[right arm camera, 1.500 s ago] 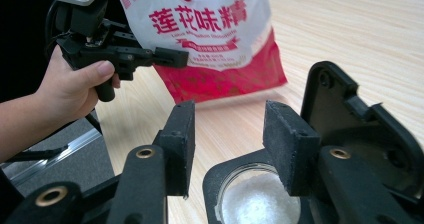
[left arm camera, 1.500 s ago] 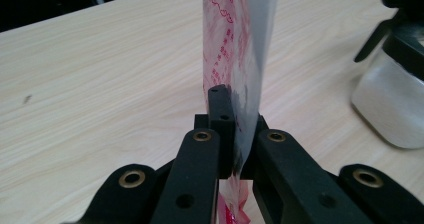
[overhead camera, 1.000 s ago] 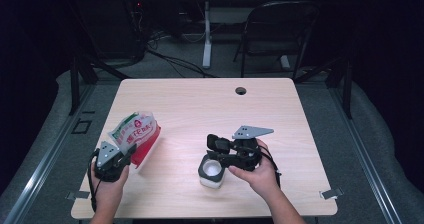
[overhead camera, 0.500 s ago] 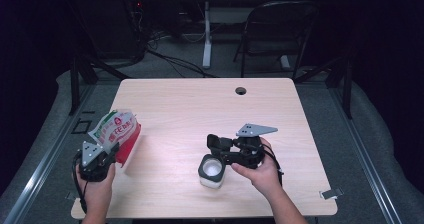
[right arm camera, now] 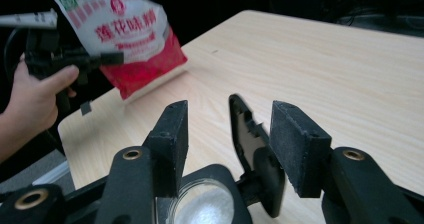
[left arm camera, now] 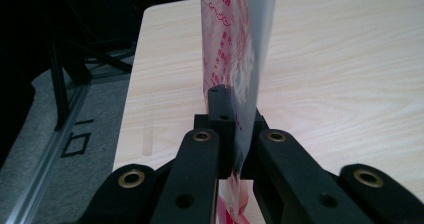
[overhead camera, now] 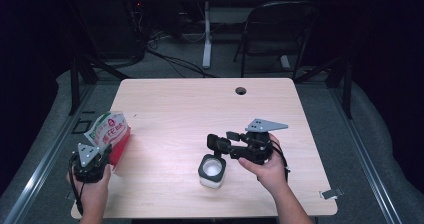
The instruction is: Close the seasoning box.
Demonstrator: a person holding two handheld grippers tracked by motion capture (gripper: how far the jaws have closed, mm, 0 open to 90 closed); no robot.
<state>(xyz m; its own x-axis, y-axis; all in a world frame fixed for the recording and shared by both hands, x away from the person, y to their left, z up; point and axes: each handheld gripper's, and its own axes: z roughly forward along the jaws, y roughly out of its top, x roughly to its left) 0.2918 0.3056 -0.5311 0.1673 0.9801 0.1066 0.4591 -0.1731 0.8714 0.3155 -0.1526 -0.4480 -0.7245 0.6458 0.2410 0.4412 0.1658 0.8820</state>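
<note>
Step in hand: the seasoning bag is held off toward the bench's left edge, away from the open jar; I judge the pouring is over or paused.
Left gripper: fingers clamped together on the bag's lower edge, seen close in the left gripper view.
Right gripper: fingers apart around the jar's flipped-up lid; whether they press on it I cannot tell.
Where the things are: bag at the near left edge of the bench, tilted; jar near the middle front, well apart from it.
Next move, as I judge: set the bag down flat, then press the lid shut.
High view: gives the spacing of bag and jar.
Right gripper view: shows white powder inside the jar and the bag's printed face.
</note>
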